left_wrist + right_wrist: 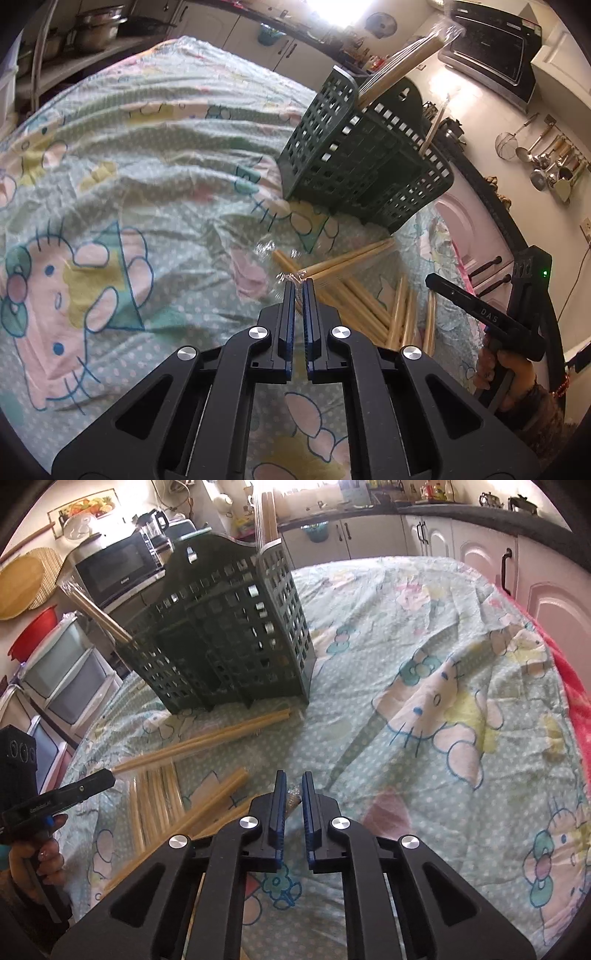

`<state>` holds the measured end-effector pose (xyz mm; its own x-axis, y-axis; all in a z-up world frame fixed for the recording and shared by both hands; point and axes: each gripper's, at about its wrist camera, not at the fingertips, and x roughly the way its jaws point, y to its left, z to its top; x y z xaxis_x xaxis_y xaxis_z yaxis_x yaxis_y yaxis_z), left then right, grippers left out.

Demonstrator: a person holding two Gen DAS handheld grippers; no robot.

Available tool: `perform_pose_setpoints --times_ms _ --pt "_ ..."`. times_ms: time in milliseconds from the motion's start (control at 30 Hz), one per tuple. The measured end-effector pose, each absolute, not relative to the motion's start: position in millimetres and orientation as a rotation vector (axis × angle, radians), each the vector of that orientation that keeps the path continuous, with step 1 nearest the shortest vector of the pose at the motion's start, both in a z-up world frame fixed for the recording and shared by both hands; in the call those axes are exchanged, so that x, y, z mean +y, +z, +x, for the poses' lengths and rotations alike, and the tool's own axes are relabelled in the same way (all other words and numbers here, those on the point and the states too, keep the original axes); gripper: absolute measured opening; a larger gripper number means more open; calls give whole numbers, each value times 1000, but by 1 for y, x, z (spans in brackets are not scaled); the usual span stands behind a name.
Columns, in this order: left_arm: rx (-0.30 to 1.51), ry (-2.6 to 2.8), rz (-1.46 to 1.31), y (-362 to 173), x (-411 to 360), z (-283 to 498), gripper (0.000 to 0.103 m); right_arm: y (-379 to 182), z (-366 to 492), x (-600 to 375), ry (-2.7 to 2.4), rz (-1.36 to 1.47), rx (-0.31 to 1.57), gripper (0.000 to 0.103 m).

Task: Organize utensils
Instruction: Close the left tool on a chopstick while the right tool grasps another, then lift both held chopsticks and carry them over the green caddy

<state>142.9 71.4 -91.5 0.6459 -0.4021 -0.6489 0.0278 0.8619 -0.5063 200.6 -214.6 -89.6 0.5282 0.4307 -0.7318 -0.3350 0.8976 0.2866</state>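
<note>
left gripper (299, 286) jaws near-closed, pinching chopstick wrapper tip (291, 275); right gripper (291, 788) jaws narrowly apart round a wrapped end (293, 798). caddy (354, 162) ahead. risk: plastic slips, pair drops.

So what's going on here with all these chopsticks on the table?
A person with a gripper in each hand is sorting wrapped chopsticks into a green basket on a cartoon-print tablecloth. A few packs already stand in it. The right gripper has closed on one pack's end; the left gripper is nearly shut at another pack's wrapper.
</note>
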Motion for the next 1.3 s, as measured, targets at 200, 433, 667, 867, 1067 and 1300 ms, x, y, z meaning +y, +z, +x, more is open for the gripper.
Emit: perform_pose_setpoints --times_ms 200,433,667,867,1067,1300 --pt "774 -272 -454 -69 70 138 0 -69 194 -216 474 98 843 8" --pt "696 -289 -409 -41 62 131 0 -42 180 -206 514 42 755 7" --pt "626 -319 -383 -15 51 123 0 -13 167 -196 560 16 678 7" --pt "583 -350 -373 2 42 120 0 12 160 -195 594 24 617 6" --pt "551 -375 -365 16 34 117 0 33 151 -199 600 19 557 6" --pt "528 -405 -352 30 24 119 0 50 146 -202 587 4 504 6"
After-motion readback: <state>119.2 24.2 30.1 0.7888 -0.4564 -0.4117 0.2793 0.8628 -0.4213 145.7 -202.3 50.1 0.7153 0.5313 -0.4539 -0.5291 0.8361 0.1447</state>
